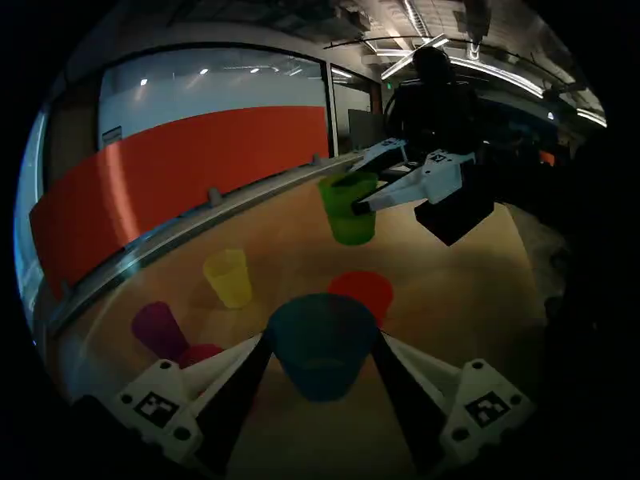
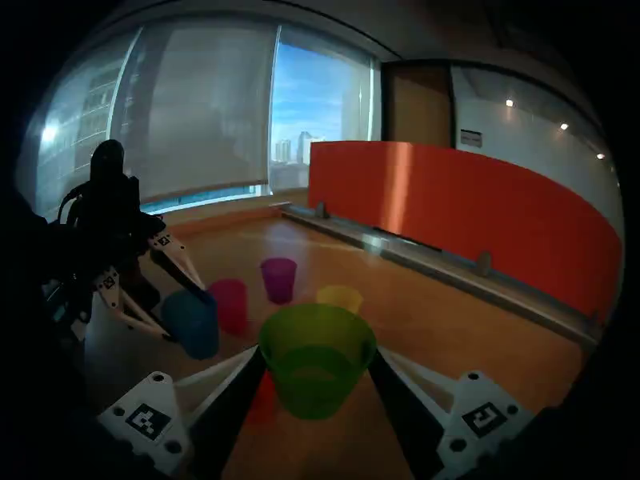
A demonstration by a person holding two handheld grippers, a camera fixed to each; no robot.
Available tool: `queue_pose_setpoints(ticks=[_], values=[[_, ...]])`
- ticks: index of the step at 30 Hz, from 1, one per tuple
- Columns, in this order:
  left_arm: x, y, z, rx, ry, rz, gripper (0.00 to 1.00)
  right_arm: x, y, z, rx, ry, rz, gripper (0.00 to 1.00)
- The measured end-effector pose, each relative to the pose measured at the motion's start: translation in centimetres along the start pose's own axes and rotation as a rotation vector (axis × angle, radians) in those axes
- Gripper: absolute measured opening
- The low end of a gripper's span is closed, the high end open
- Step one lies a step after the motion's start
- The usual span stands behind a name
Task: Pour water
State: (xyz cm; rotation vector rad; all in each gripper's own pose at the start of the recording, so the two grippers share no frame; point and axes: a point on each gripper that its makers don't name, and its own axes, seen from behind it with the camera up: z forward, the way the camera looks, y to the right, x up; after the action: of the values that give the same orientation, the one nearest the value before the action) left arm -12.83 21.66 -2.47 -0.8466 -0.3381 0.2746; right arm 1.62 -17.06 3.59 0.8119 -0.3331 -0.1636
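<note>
Over the table, left tool clamps blue cup, right tool green cup.

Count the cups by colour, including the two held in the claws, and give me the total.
Blue cup: 1
Green cup: 1
Yellow cup: 1
Purple cup: 1
Red cups: 2
Total: 6
</note>
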Motion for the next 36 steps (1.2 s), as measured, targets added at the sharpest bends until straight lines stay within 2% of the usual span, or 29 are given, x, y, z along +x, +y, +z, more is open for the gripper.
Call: queue_pose_setpoints(ticks=[20,36], values=[[-3.8,1.2,1.2,-0.033,-0.070,0.006,0.88,-2.2,0.9,0.9,-0.003,-0.046,0.009,0.91],[-5.0,1.0,1.0,-0.042,-0.081,-0.019,0.88,-3.0,1.1,1.2,-0.006,-0.066,0.002,0.91]])
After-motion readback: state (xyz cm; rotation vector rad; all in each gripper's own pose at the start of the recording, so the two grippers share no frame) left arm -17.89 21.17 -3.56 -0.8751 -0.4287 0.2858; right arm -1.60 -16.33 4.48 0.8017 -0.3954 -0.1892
